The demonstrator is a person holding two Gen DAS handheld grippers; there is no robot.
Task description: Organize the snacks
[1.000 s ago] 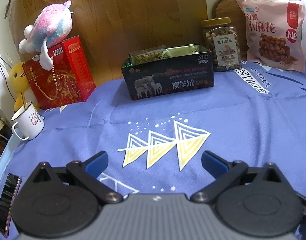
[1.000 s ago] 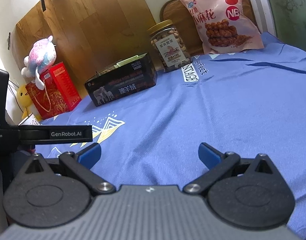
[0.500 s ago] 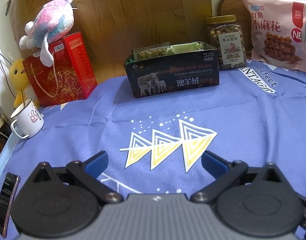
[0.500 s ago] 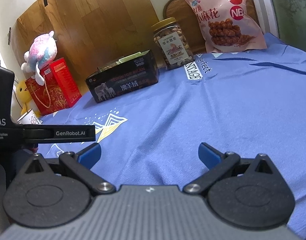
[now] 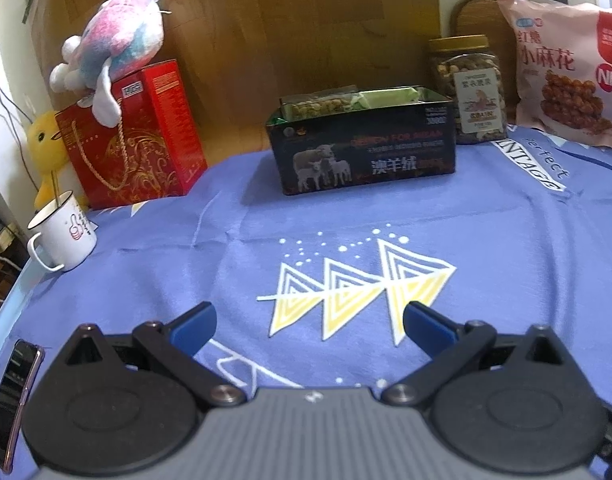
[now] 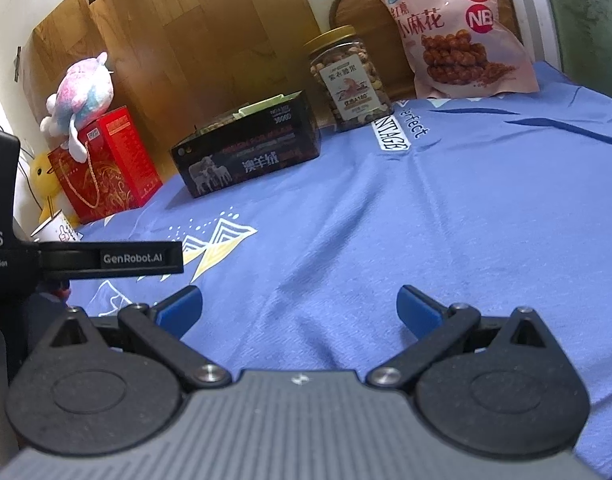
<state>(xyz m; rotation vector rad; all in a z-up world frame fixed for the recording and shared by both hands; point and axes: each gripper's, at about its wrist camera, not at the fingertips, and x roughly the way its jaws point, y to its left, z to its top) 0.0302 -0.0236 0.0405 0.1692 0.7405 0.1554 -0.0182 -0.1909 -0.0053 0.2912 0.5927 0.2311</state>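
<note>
Both my tongs are released and empty: left gripper point(image 5: 309, 322) and right gripper point(image 6: 300, 306) hover low over the blue cloth point(image 5: 486, 240), jaws spread wide. Looks like an approach step or a late stage; nothing grasped.

The black tin box point(image 5: 362, 144), upper centre of the left view, already has packets in it: a nut packet point(image 5: 318, 104) and a green packet point(image 5: 390, 96), both lying flat. The box's long axis runs left-right across the frame, printed side toward me, open top up.

Remaining loose snacks, I judge: the nut jar point(image 5: 468, 88), upright, just right of the box, and the pink snack bag point(image 5: 566, 72), propped upright at upper right.

Next move probably calls for reaching forward and right, closing across the jar's body.
</note>
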